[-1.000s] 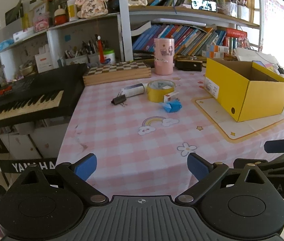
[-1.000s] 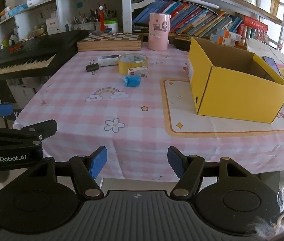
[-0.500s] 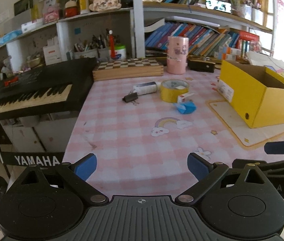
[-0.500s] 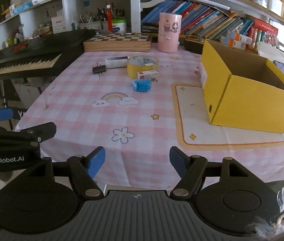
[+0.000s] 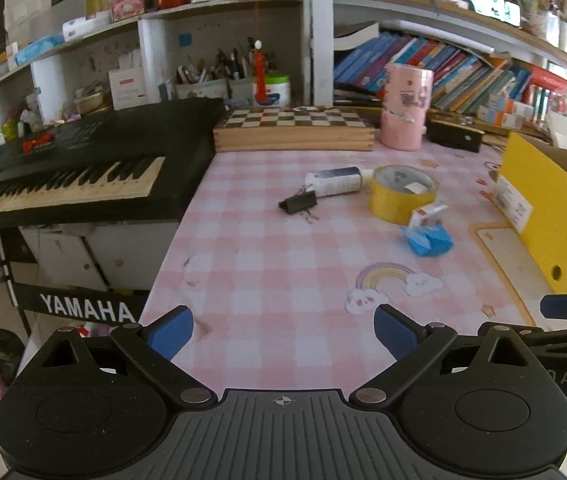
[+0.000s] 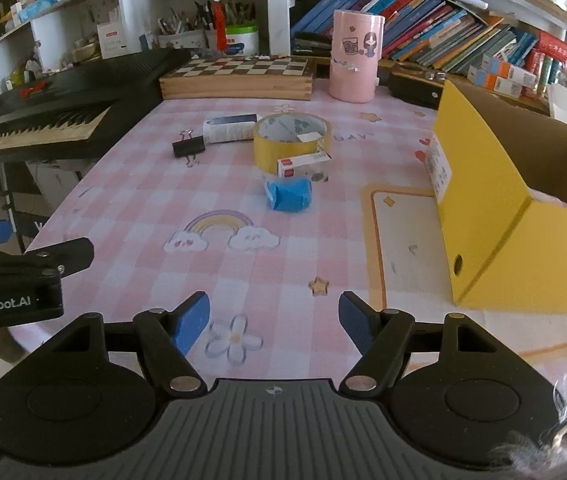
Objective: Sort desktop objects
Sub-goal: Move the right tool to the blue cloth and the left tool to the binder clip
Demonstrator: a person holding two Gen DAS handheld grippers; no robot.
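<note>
On the pink checked tablecloth (image 6: pixel 143 200) lie a black binder clip (image 6: pixel 188 147), a white tube (image 6: pixel 230 127), a yellow tape roll (image 6: pixel 291 140), a small red-and-white box (image 6: pixel 303 163) and a blue packet (image 6: pixel 288 195). The same clip (image 5: pixel 298 202), tape roll (image 5: pixel 401 192) and blue packet (image 5: pixel 429 240) show in the left wrist view. An open yellow box (image 6: pixel 515 208) stands at the right. My left gripper (image 5: pixel 283 330) and right gripper (image 6: pixel 273 322) both hover open over the table's near edge, nothing between their fingers, well short of the objects.
A black keyboard (image 5: pixel 75 168) borders the table's left side. A wooden chessboard case (image 6: pixel 239 78), a pink cylinder (image 6: pixel 355 64) and a black case (image 6: pixel 415 88) line the back, under shelves of books. A cream mat (image 6: pixel 403 240) lies under the yellow box.
Both grippers have moved forward toward the table, so the objects look larger and nearer. The right gripper's jaws stand a little wider than a second ago.
</note>
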